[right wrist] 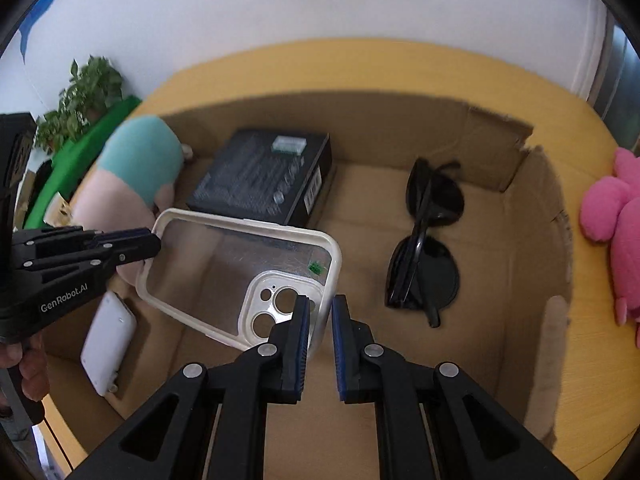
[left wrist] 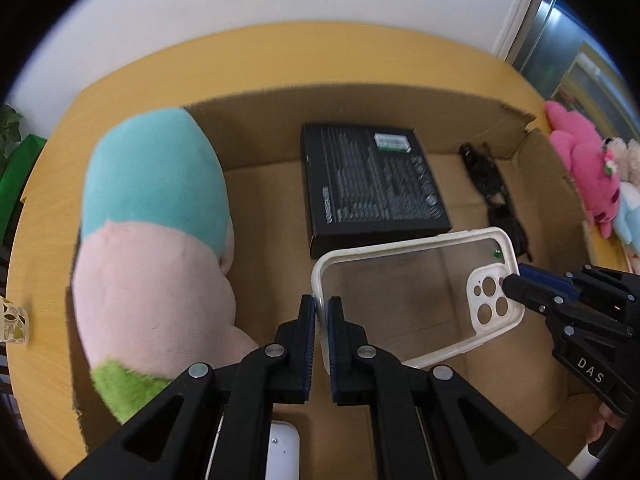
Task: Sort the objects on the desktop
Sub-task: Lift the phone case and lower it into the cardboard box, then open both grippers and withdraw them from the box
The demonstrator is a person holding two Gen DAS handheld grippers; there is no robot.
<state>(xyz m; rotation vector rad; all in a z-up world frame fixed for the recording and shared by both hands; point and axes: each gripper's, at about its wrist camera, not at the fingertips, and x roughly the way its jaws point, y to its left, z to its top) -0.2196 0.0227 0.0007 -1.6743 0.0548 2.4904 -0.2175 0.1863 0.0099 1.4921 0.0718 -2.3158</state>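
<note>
Two handheld grippers meet on one clear phone case [left wrist: 412,292] above an open cardboard box [left wrist: 360,100] on a yellow wooden desk [left wrist: 44,248]. The left gripper [left wrist: 322,312] has its fingers pinched together on the white rim at the case's plain end, as its own wrist view shows. The right gripper [right wrist: 320,312] stands at the camera-cutout end; its fingers are a little apart with the case's corner between them, and from these views it cannot be told whether they press on it. The case hangs above the box floor, tilted, and its transparent back lets the cardboard show through.

Inside the box, a black retail box [right wrist: 264,176] lies flat toward the back wall. Folded black sunglasses [right wrist: 428,240] rest on the floor to its right, well apart from the case. A large plush toy [left wrist: 156,248] in teal, pink and green fills the box's left side, leaning over the left wall. A white slab-shaped device [right wrist: 108,344] lies on the box floor near the front left corner, below the left gripper.

Outside the box, a pink plush [right wrist: 616,216] sits on the desk to the right, with more soft toys [left wrist: 628,184] beside it. A potted plant [right wrist: 80,96] stands at far left against the white wall [right wrist: 320,8].
</note>
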